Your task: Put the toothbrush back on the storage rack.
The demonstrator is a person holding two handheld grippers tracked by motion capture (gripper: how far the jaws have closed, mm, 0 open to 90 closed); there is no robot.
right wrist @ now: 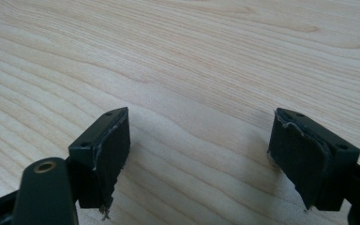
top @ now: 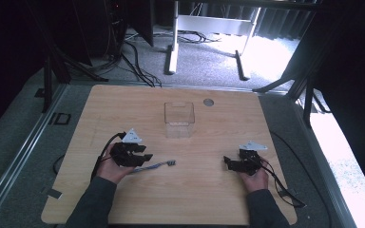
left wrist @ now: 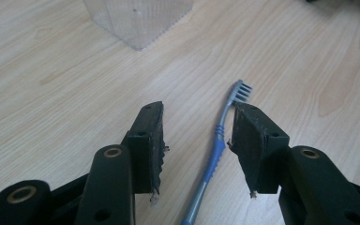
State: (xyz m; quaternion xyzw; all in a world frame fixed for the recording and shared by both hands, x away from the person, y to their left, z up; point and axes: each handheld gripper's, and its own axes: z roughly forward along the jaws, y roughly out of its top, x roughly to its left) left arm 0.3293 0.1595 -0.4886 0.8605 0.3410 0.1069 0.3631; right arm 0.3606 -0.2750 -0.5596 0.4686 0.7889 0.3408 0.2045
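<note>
A blue toothbrush (left wrist: 215, 154) is seen lying flat on the wooden counter (top: 209, 190), between the parted jaws of the left tongs (left wrist: 198, 140), ungripped. The right tongs (right wrist: 197, 159) are held wide apart over bare wood. A clear container (top: 179, 119) stands beyond. No writing can be read.

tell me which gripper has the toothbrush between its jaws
The left gripper: its open jaws straddle the blue-and-grey plastic toothbrush. The right gripper has bare wood between its jaws.
</note>
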